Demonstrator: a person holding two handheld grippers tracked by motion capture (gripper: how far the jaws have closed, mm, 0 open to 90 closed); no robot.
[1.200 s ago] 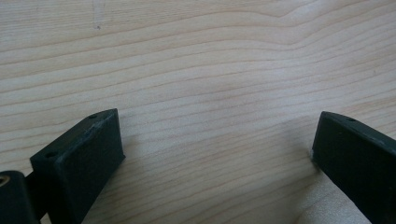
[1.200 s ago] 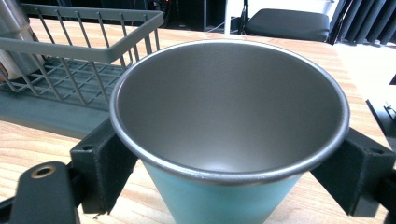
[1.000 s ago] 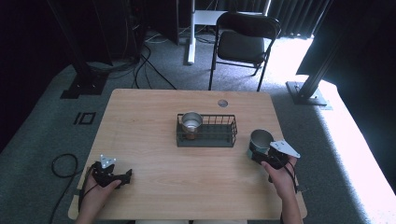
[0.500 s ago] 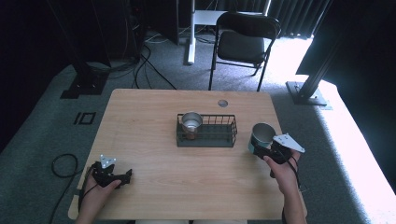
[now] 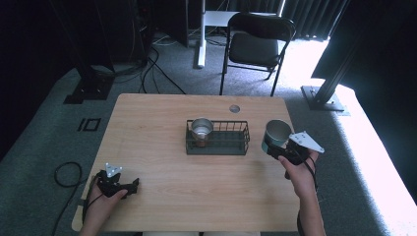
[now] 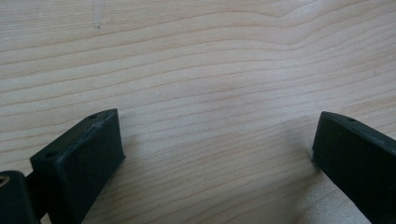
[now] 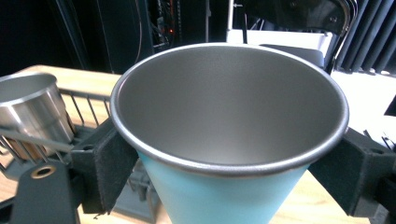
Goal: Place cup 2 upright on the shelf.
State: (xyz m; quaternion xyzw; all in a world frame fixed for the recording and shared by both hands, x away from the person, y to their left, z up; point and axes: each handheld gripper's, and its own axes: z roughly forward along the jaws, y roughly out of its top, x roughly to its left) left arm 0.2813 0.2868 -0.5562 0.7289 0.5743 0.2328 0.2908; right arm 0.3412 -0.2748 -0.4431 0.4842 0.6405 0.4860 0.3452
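Note:
My right gripper (image 5: 281, 147) is shut on a light-blue metal cup (image 5: 276, 136) and holds it upright above the table, to the right of the black wire basket (image 5: 223, 148). In the right gripper view the cup (image 7: 229, 140) sits between both pads (image 7: 109, 163), its open mouth empty. A second steel cup (image 5: 201, 129) stands in the basket's left end; it also appears as the steel cup (image 7: 32, 109) at the left of the right gripper view. My left gripper (image 5: 132, 187) rests on the table at the front left, open, with only bare wood between its pads (image 6: 88, 154).
The wooden table (image 5: 162, 118) has a round cable hole (image 5: 234, 108) at its far edge. A black folding chair (image 5: 258, 46) stands beyond the table. Cables trail on the grey floor at the left (image 5: 64, 172). A black stand base (image 5: 322, 98) sits at the far right.
My right gripper has risen with the blue cup, lifting it off the table beside the basket. The left gripper has not moved.

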